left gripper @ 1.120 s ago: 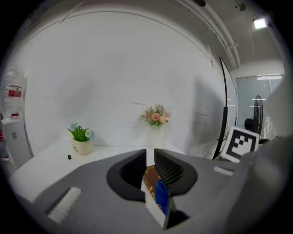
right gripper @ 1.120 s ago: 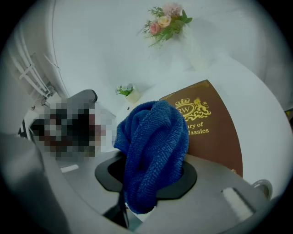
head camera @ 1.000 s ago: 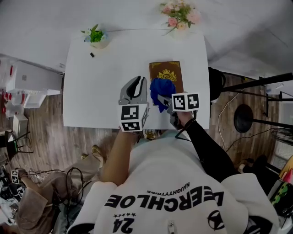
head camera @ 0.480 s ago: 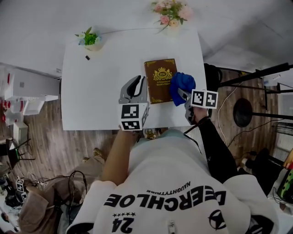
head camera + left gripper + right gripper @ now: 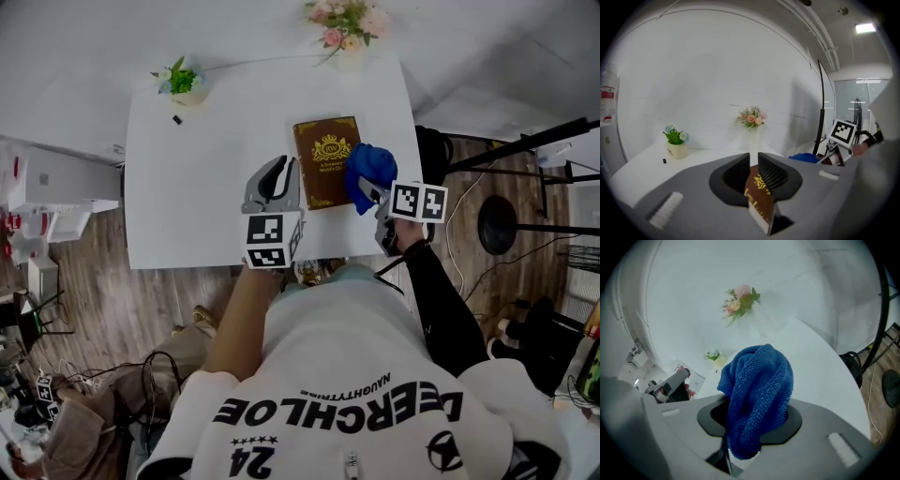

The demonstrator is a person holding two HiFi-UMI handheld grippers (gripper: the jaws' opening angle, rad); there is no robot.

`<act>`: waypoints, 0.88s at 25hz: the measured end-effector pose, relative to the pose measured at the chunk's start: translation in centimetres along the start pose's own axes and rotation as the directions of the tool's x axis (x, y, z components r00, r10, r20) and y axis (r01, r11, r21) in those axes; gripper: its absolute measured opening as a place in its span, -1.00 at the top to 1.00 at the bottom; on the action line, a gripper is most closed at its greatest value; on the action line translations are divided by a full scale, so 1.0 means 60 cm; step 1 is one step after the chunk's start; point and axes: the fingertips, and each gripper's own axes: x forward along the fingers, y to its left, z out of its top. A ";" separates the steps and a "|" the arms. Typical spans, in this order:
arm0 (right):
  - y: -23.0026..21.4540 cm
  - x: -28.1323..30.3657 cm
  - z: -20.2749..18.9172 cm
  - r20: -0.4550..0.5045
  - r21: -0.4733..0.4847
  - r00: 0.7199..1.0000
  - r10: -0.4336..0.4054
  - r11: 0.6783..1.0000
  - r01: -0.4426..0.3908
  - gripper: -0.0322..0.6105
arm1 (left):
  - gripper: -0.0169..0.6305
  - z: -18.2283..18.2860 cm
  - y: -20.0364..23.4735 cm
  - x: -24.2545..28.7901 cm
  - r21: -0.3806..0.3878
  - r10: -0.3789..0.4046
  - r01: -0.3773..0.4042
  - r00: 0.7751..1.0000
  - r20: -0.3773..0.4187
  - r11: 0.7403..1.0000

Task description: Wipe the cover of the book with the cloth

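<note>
The person wore a white T-shirt [image 5: 356, 375] printed with black lettering, a "24" and small stars at six o'clock. A long black sleeve [image 5: 436, 305] covered the right arm at four o'clock. The left tongs [image 5: 274, 180] and right tongs [image 5: 368, 194] were grey, each with a white cube [image 5: 274, 241] of black square markers. A thin black cable [image 5: 384, 269] looped by the right wrist.

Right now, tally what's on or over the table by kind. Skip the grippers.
Book: 1
Blue cloth: 1
Flowers: 2 (green pot, pink bouquet)
Small black item: 1
Total: 5
</note>
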 end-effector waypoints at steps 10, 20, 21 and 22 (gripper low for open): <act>0.148 0.064 -0.105 -0.198 -0.116 0.969 0.149 0.978 -0.174 0.52 | 0.60 -0.006 0.016 -0.029 -0.012 0.034 -0.034 0.999 0.004 0.999; 0.127 0.074 -0.125 -0.227 -0.102 0.968 0.109 0.986 -0.135 0.52 | 0.60 -0.021 0.032 -0.041 -0.027 0.046 -0.046 0.999 -0.010 0.999; 0.120 0.071 -0.122 -0.220 -0.095 0.970 0.103 0.987 -0.126 0.52 | 0.60 -0.022 0.030 -0.040 -0.028 0.042 -0.042 0.999 -0.012 0.999; 0.112 0.066 -0.118 -0.211 -0.088 0.973 0.095 0.989 -0.115 0.52 | 0.60 -0.022 0.027 -0.038 -0.029 0.037 -0.038 0.999 -0.013 0.999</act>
